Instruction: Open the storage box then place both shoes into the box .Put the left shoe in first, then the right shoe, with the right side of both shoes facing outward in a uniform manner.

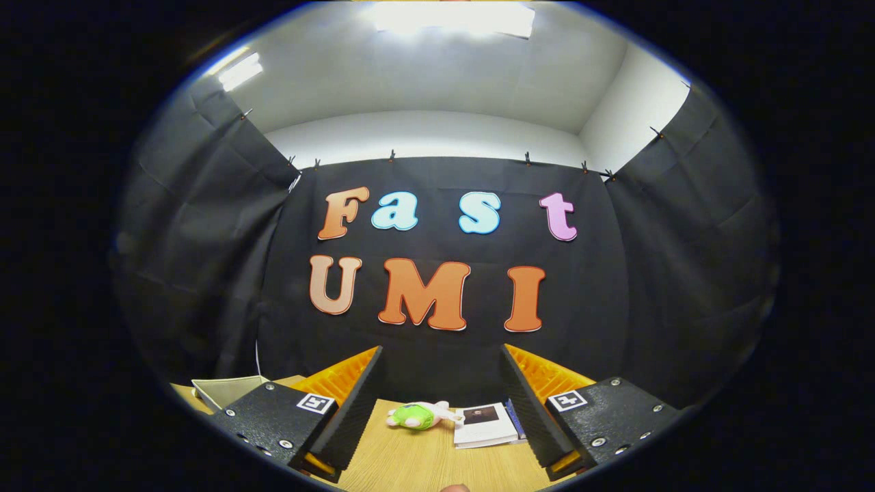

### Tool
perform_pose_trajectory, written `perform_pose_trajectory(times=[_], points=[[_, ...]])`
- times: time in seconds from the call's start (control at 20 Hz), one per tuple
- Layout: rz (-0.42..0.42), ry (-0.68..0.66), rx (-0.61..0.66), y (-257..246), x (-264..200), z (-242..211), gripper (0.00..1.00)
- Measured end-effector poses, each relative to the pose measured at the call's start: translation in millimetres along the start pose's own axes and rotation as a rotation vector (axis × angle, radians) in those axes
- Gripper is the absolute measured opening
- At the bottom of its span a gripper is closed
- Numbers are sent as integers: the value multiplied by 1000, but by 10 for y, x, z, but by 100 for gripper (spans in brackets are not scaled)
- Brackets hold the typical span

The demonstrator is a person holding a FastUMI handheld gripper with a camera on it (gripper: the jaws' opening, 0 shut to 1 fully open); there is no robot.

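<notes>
The pale wood-grain worktop (417,461) spreads out under the tool, which is held level and high, so the view looks across the surface rather than down onto it. The gripper (437,417) has its fingers spread wide with nothing between them, plenty of room, I'd judge, to take a box lid or a shoe. Off beyond the left finger sits a shallow pale grey tray-like container (225,391), just its corner showing; whether that is the storage box or its lid I cannot tell. Between the fingers and beyond them lies a stack of thin books or booklets with a white cover (487,425), flat on the wood. Just beside it lies a small green and white plush toy (418,415) on its side. No shoes to report from this angle.
</notes>
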State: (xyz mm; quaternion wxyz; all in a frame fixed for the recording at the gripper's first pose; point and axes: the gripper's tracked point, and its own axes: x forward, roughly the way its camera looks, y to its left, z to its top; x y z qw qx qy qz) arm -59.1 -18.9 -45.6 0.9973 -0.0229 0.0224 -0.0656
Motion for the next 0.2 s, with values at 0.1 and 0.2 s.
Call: perform_pose_trajectory(times=[0.1, 0.2], points=[[8, -12, 9, 18, -16, 51, 98], [28, -20, 15, 74, 10, 73, 98]])
